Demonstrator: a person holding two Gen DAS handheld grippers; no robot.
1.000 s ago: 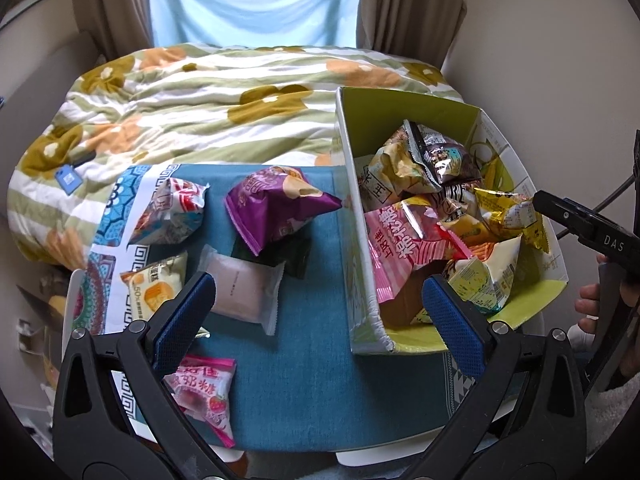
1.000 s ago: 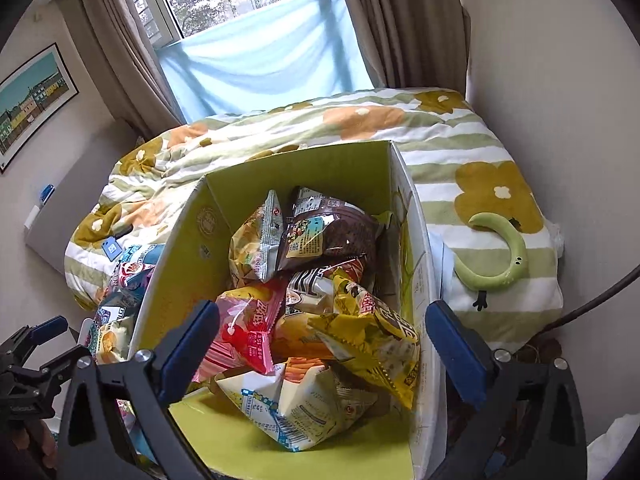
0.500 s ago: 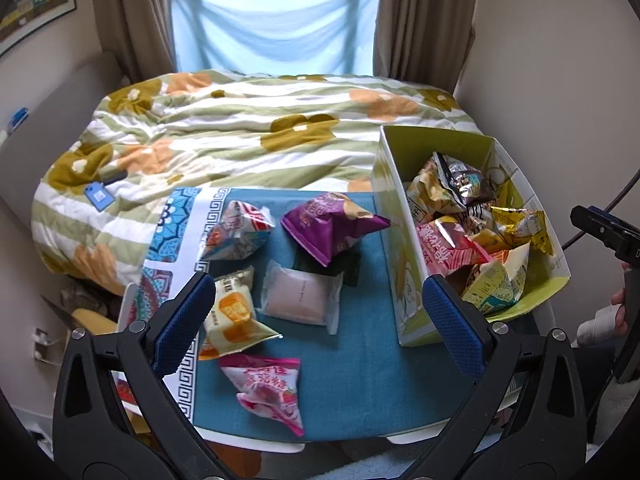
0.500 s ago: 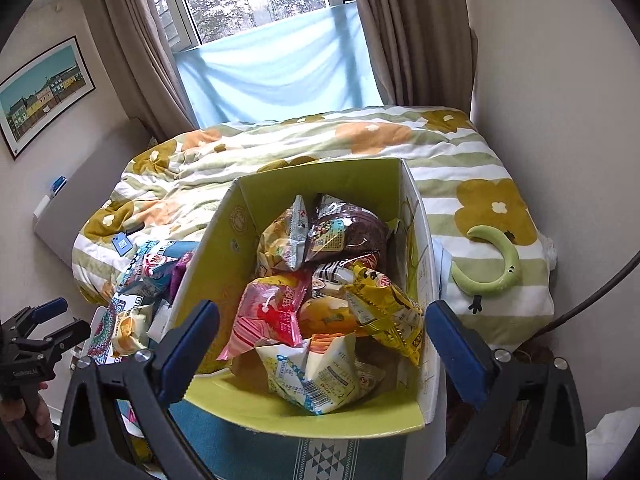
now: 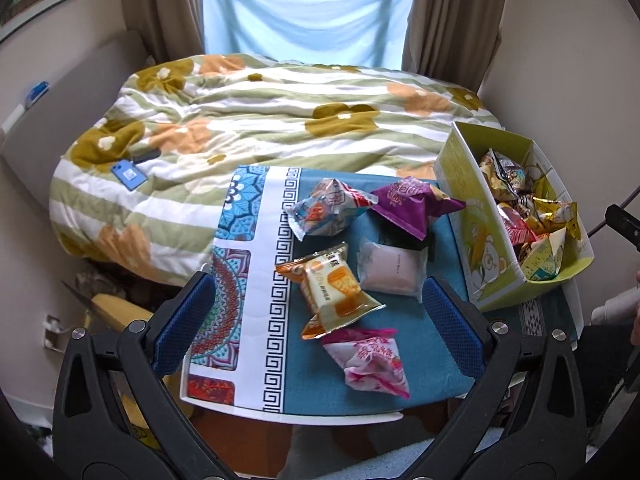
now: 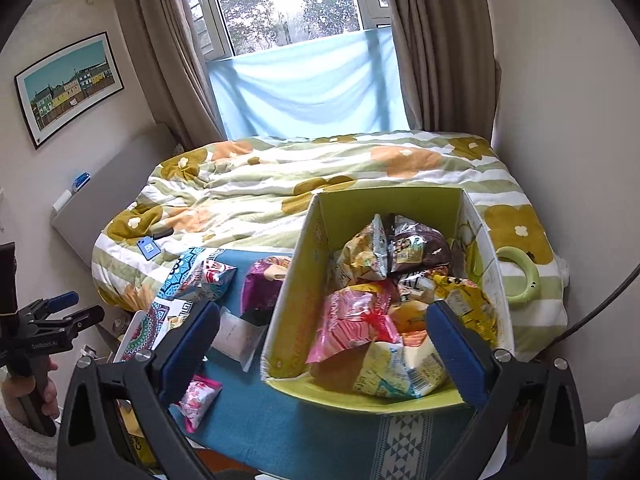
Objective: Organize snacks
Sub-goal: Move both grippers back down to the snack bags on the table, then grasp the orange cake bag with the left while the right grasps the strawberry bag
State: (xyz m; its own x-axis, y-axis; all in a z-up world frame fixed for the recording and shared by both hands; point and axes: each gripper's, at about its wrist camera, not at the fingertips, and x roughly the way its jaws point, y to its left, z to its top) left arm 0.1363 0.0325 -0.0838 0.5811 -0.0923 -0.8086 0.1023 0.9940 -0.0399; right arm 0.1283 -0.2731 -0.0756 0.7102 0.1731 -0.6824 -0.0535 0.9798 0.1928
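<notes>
Both grippers were held above the table, jaws spread wide and holding nothing. The left gripper faced the loose snacks; the right gripper faced the box.

Position of the task items:
- The yellow-green box stood on the right side of the blue table mat and was already heaped with packets.
- Five packets lay on the mat to the left of the box: a blue-and-red bag, a purple bag, a pale pink packet, an orange packet and a pink-and-white packet.
- The purple bag lay just beside the box wall. The orange packet overlapped the top edge of the pink-and-white packet.

Step in hand, as judged: between transfers, with neither gripper yet committed to a packet. The sorting appeared well advanced, with five packets remaining.

The next move would call for lowering the left gripper over one packet, probably the orange one lying between its fingers in the left view. The jaws should close across the packet's narrow width. Because the orange packet overlapped its neighbour, a clean lift would be needed to avoid dragging the lower one. The box was full, so the release should be made over a low spot.
</notes>
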